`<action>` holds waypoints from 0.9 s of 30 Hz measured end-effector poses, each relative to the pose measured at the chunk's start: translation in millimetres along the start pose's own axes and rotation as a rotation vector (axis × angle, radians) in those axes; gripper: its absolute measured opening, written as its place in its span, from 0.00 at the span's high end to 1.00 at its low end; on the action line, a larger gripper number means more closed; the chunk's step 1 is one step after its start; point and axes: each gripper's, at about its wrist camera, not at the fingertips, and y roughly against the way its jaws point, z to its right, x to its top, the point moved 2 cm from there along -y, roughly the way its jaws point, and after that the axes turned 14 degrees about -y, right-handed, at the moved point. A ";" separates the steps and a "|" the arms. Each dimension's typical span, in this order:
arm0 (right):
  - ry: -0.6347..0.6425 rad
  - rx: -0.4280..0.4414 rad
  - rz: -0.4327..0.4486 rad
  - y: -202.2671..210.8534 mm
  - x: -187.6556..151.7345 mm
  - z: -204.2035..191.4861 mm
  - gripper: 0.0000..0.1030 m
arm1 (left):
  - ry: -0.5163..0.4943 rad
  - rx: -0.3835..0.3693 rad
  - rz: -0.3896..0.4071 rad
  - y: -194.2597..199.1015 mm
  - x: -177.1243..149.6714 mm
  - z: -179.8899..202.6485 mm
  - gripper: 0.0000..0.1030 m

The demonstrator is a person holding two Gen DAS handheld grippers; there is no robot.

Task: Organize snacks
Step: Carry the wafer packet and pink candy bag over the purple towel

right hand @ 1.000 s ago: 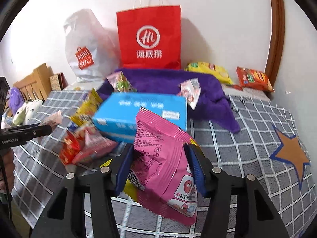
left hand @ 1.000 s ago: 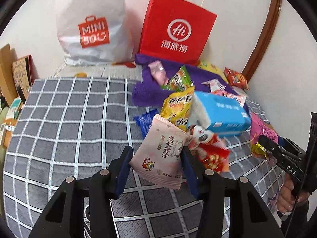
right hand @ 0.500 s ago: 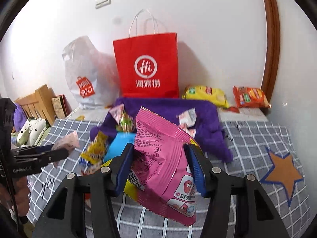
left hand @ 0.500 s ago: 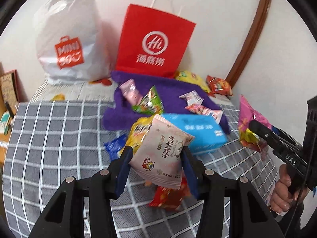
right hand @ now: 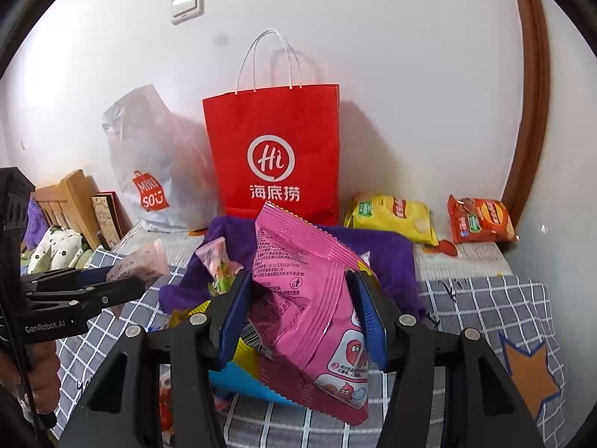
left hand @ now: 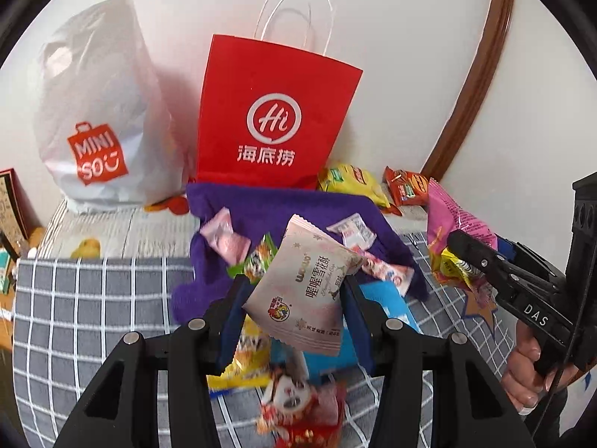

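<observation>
both grippers lifted w/ packets | grid-check cover (left hand: 93,298) | white wall (right hand: 410,56)

Both grippers are matte black with blue ribbed pads on the jaws and silver screw heads along the arms. The left gripper (left hand: 294,298) carries "GenRobot.AI" lettering, the right gripper (right hand: 302,306) "DAS". A bare-skinned hand (left hand: 530,373) grips the right one's handle.

Red bag (right hand: 274,153), grey checked bedspread (left hand: 93,298)
</observation>
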 end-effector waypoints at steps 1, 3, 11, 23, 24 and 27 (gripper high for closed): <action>0.001 -0.001 0.000 -4.2 4.5 0.0 0.47 | -0.002 0.005 -0.001 -2.1 3.5 -0.9 0.54; 0.002 -0.002 -0.002 -11.3 10.9 -0.2 0.47 | -0.004 0.011 0.000 -6.7 11.2 -3.4 0.54; -0.010 0.004 0.007 -39.9 37.8 1.7 0.47 | -0.021 0.017 0.009 -30.4 43.5 -10.7 0.54; -0.009 0.005 -0.025 -94.7 57.8 3.8 0.47 | -0.038 0.018 -0.027 -82.4 66.6 -27.1 0.54; -0.010 0.009 -0.029 -100.3 59.7 4.1 0.47 | -0.039 0.019 -0.027 -86.5 66.9 -28.6 0.54; -0.012 0.024 -0.043 -115.2 63.4 2.0 0.47 | -0.028 0.018 -0.030 -101.1 66.5 -34.1 0.54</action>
